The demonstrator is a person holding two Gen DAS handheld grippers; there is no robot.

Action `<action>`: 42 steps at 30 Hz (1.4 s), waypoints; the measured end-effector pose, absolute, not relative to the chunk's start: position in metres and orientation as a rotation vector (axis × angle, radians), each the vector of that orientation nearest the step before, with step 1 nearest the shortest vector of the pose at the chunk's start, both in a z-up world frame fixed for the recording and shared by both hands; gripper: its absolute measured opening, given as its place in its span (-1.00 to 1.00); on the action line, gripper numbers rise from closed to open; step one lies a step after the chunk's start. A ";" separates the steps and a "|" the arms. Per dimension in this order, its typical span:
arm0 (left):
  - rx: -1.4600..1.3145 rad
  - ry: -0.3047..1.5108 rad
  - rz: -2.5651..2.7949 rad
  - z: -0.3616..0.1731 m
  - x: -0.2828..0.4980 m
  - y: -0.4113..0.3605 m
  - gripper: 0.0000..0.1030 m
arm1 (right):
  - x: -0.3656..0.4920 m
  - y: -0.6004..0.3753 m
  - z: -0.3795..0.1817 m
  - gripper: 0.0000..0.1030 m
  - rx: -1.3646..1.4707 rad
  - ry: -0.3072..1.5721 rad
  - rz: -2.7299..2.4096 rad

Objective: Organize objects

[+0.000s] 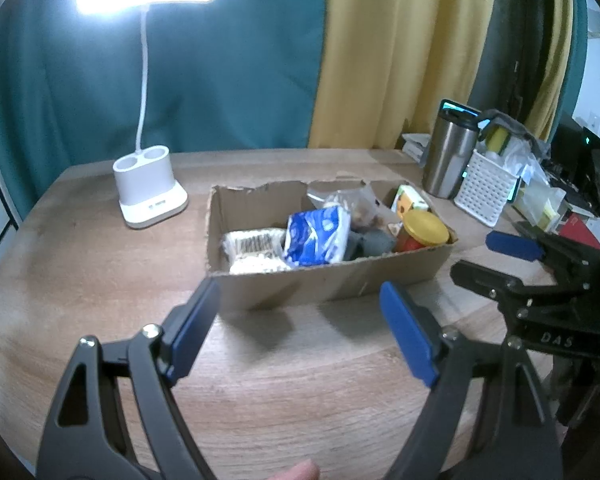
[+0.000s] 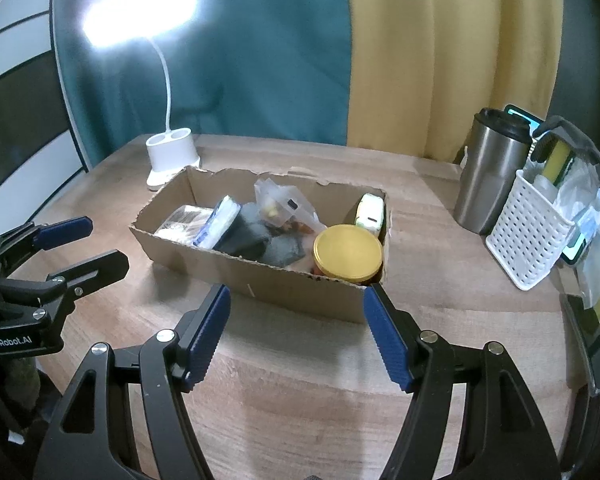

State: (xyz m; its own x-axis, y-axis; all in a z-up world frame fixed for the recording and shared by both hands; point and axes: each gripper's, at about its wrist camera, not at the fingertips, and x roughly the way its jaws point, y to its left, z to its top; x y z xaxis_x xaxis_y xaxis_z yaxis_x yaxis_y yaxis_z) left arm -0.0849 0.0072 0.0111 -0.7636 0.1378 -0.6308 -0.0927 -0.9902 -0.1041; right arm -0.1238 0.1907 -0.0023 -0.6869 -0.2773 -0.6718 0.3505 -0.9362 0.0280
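Cardboard box (image 1: 328, 280) mid-desk (image 1: 100, 264), gathering the tissue pack (image 1: 318, 236), jar (image 1: 422, 232) and other items; left tongs (image 1: 300, 332) and right tongs (image 2: 296, 336), both spread and empty, wait at the near edge.

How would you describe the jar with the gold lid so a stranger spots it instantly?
Find the torn brown cardboard box mid-table. At its end nearest the steel travel mug stands the round gold-lidded jar, the only shiny metal disc among soft packets.

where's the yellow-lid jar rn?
Yellow-lid jar sits inside the cardboard box, at its right end, beside the small carton.
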 end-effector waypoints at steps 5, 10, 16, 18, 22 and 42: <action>-1.035 -0.101 2.863 0.011 -0.086 0.005 0.62 | -0.123 0.193 -0.003 0.40 1.016 0.142 -2.606; -1.043 -0.103 2.858 0.009 -0.086 0.004 0.62 | -0.122 0.195 -0.004 0.40 1.021 0.140 -2.606; -1.029 -0.091 2.842 0.008 -0.085 0.007 0.62 | -0.121 0.198 -0.003 0.40 1.014 0.125 -2.619; -1.022 -0.095 2.844 0.009 -0.084 0.006 0.62 | -0.121 0.200 -0.003 0.40 1.014 0.121 -2.623; -1.018 -0.095 2.843 0.009 -0.083 0.007 0.62 | -0.120 0.200 -0.003 0.40 1.019 0.118 -2.622; -1.057 -0.138 2.843 0.007 -0.088 0.003 0.62 | -0.121 0.196 -0.004 0.40 1.028 0.119 -2.620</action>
